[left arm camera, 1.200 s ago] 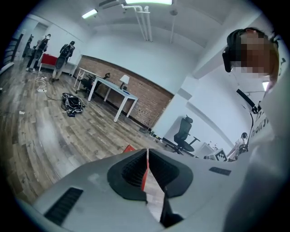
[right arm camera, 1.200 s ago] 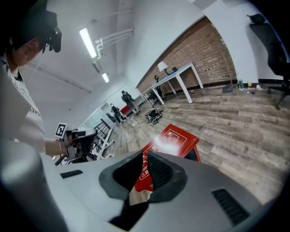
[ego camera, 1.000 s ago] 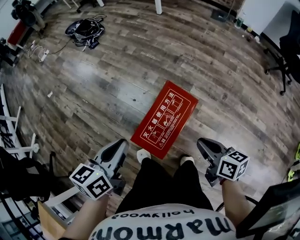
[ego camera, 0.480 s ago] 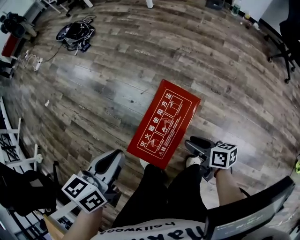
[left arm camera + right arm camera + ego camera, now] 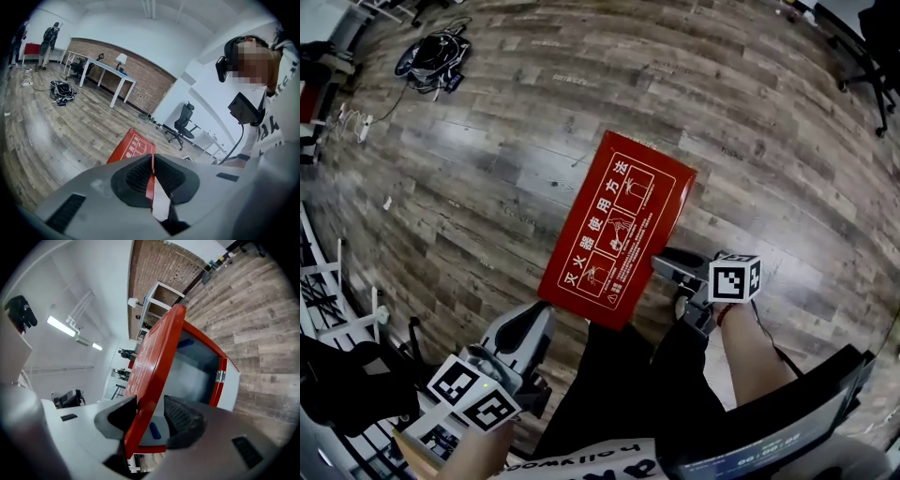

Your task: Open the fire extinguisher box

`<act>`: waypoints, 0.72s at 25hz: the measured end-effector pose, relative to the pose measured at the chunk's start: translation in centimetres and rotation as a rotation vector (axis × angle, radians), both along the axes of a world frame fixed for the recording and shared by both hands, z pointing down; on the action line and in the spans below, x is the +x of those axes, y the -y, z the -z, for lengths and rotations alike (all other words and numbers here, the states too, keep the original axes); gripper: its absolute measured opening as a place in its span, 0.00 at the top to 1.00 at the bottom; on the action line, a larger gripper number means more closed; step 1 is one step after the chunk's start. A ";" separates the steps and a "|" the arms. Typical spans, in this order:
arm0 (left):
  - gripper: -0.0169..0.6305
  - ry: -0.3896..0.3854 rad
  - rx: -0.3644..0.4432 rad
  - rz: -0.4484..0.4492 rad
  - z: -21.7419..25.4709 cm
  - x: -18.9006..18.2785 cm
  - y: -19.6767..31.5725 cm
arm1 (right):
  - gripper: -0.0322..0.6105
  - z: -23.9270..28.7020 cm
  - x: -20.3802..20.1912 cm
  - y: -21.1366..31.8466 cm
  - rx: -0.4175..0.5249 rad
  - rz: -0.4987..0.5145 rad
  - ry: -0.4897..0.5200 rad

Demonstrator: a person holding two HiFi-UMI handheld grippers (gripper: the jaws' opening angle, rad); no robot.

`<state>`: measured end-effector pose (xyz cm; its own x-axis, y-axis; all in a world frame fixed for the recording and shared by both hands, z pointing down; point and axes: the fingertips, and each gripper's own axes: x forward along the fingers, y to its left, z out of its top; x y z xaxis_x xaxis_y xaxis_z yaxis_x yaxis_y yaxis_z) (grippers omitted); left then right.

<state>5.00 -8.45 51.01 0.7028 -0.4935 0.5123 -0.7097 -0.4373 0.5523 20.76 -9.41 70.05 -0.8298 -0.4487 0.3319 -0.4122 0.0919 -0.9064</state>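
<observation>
The box [image 5: 581,281] lay on the floor [image 5: 487,169], its red lid [image 5: 157,362] tilted up off the grey inside, with bare boards all round. The lid's free edge stood between the right gripper's [image 5: 150,417] 2 jaws, which had just been opening and stood apart. The left gripper [image 5: 152,176] hung nearby, its jaws closed and empty.

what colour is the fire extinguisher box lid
The lid is red with white print, clearest in the head view.

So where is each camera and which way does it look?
Head view: on the person's head, looking down at the red lid, left gripper, right gripper, legs.
Left gripper view: on that gripper, along shut jaws toward a white desk; torso at right.
Right gripper view: on that gripper; jaws have just been opening, lid's edge between them.
All share the lid.
</observation>
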 end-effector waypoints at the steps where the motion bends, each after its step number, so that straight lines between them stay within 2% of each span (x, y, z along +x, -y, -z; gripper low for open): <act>1: 0.94 0.001 -0.006 -0.008 -0.2 0.3 -0.2 | 0.68 -0.2 -0.3 0.2 -0.001 0.003 0.017; 4: 0.94 -0.007 -0.026 0.003 -0.8 0.8 -0.9 | 0.63 -0.6 -0.8 0.7 0.002 0.008 0.069; 9: 0.94 0.011 -0.030 0.029 -1.1 0.4 -2.0 | 0.63 -0.2 -1.9 0.8 0.028 0.003 0.211; 12: 0.94 0.038 -0.025 0.045 -0.9 0.1 -2.4 | 0.63 0.0 -2.8 1.3 0.005 -0.010 0.293; 15: 0.94 0.045 -0.020 0.067 -0.6 -0.1 -2.7 | 0.63 0.2 -3.5 1.6 0.007 0.004 0.304; 18: 0.94 0.039 -0.017 0.079 -0.3 0.1 -3.1 | 0.71 0.3 -3.4 1.7 0.005 0.013 0.288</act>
<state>5.14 -5.31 51.34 0.6414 -0.5373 0.5477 -0.7628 -0.3699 0.5304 17.34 -11.14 69.73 -0.8953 -0.4383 0.0798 -0.1368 0.1000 -0.9855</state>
